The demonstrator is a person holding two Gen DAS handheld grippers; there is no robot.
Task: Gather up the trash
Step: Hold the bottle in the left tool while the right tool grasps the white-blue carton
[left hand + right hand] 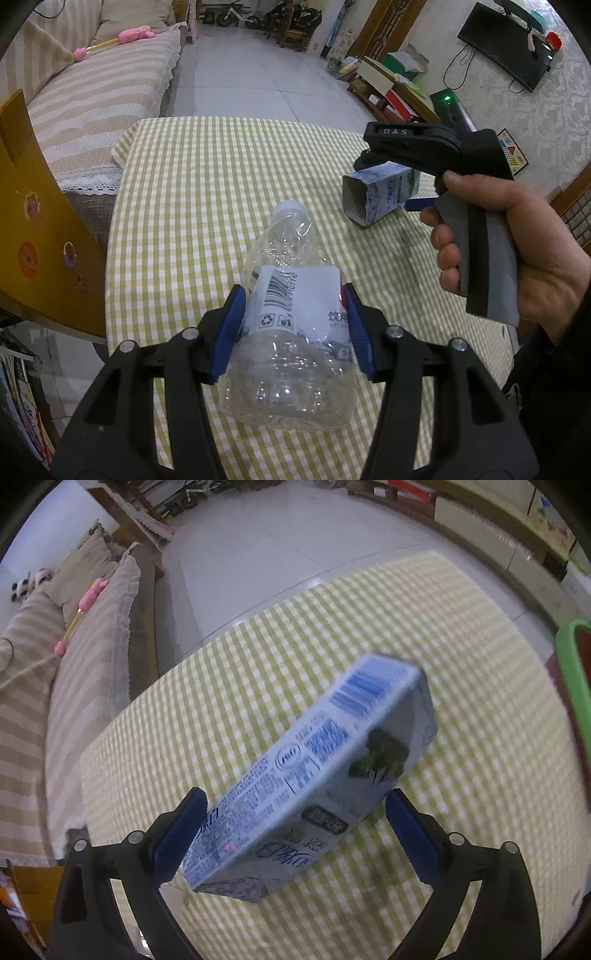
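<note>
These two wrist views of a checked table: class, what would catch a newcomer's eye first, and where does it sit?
In the left wrist view, a crumpled clear plastic bottle with a white barcode label fills the foreground, clamped between the left gripper's blue pads. In the right wrist view, a pale blue printed carton lies slanted between the right gripper's open fingers, on the yellow-and-white checked tablecloth.

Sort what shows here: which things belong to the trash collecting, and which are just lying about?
Job:
- clear plastic bottle, clamped in the left gripper
- blue-and-white carton, lying between the open pads of the right gripper

Lying about:
- pink toy on the sofa
- television on the wall
- checked tablecloth
</note>
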